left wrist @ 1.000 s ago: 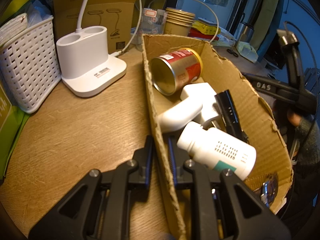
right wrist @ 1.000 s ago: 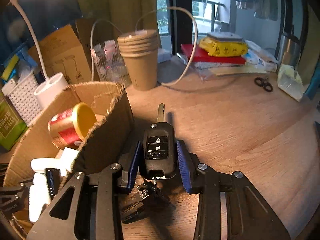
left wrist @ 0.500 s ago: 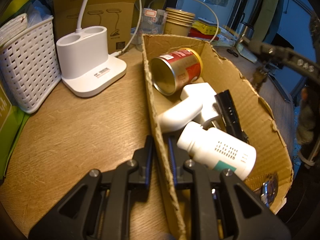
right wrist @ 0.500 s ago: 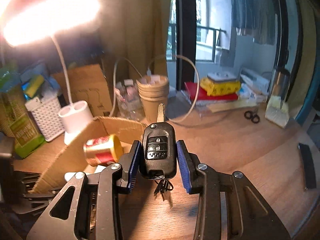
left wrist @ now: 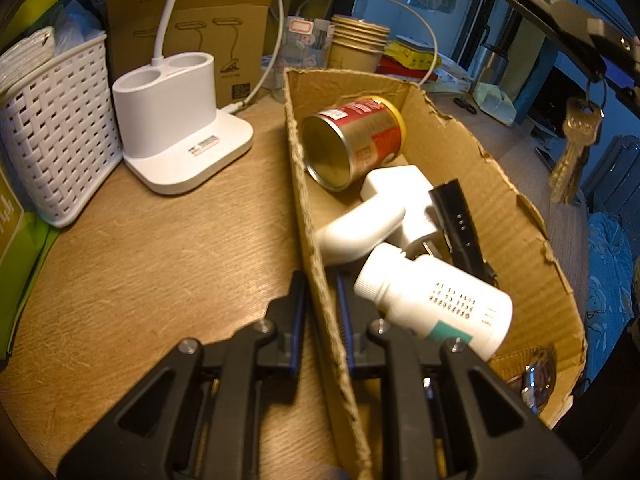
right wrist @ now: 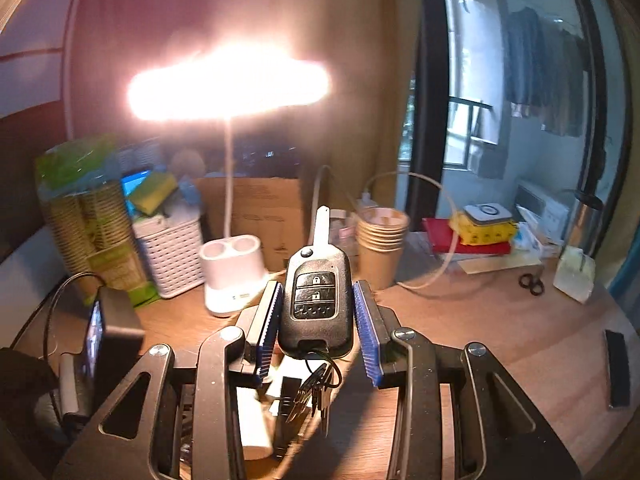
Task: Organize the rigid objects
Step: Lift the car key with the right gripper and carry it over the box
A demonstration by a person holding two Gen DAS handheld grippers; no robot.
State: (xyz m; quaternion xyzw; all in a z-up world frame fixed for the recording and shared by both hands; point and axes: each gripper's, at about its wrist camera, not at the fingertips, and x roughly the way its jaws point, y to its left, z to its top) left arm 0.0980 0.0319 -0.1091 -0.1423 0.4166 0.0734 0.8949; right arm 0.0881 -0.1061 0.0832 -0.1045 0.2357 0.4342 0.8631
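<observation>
My left gripper (left wrist: pixel 322 300) is shut on the near left wall of a torn cardboard box (left wrist: pixel 472 152), one finger inside and one outside. In the box lie a red and gold can (left wrist: pixel 356 140), a white plug adapter (left wrist: pixel 384 208), a black stick-shaped device (left wrist: pixel 460 224) and a white bottle (left wrist: pixel 436 304). My right gripper (right wrist: pixel 316 312) is shut on a black car key fob (right wrist: pixel 316 304), blade pointing away, with brass keys (right wrist: pixel 316 396) dangling below it. In the left wrist view those keys (left wrist: pixel 572 152) hang high over the box's right side.
A white lamp base (left wrist: pixel 180 140) and a white woven basket (left wrist: pixel 56 128) stand left of the box. Stacked paper cups (right wrist: pixel 380 240), books and scissors (right wrist: pixel 532 284) lie at the back. The lit lamp head (right wrist: pixel 228 84) glares ahead. A dark flat object (right wrist: pixel 616 368) lies right.
My right gripper has risen off the table with the key fob and moved over toward the box, so the keys now hang above its right side. The left gripper has not moved.
</observation>
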